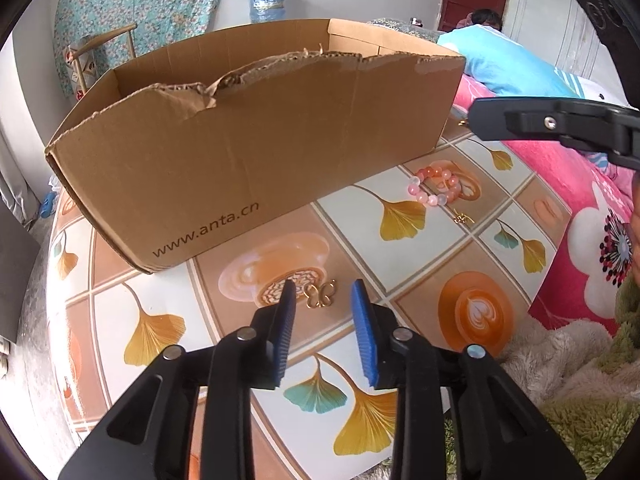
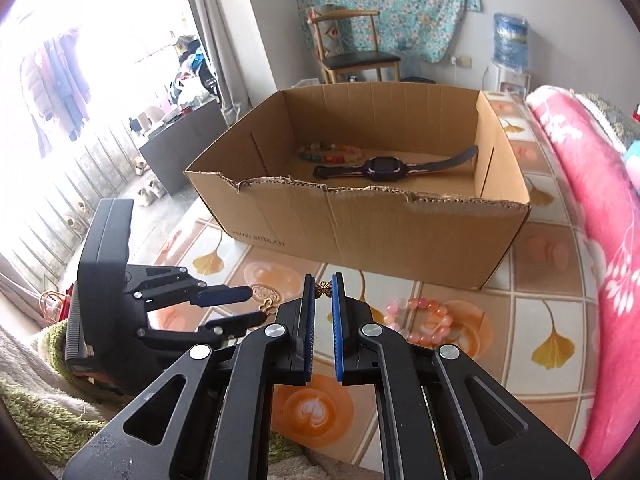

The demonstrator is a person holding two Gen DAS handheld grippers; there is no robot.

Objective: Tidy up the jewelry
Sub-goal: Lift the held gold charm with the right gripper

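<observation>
Right gripper (image 2: 323,286), jaws closed on a small gold butterfly charm (image 2: 322,289) at their tips, lower centre; left gripper (image 1: 323,290), jaws parted over a second charm (image 1: 320,294) on the bench (image 1: 432,240); the thin pinch may slip short of the cardboard box (image 2: 360,220).

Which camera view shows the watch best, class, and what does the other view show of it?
The right wrist view: it looks down into the open cardboard box, where the watch lies flat beside a beaded bracelet. In the left wrist view the box's near wall hides it completely.
</observation>
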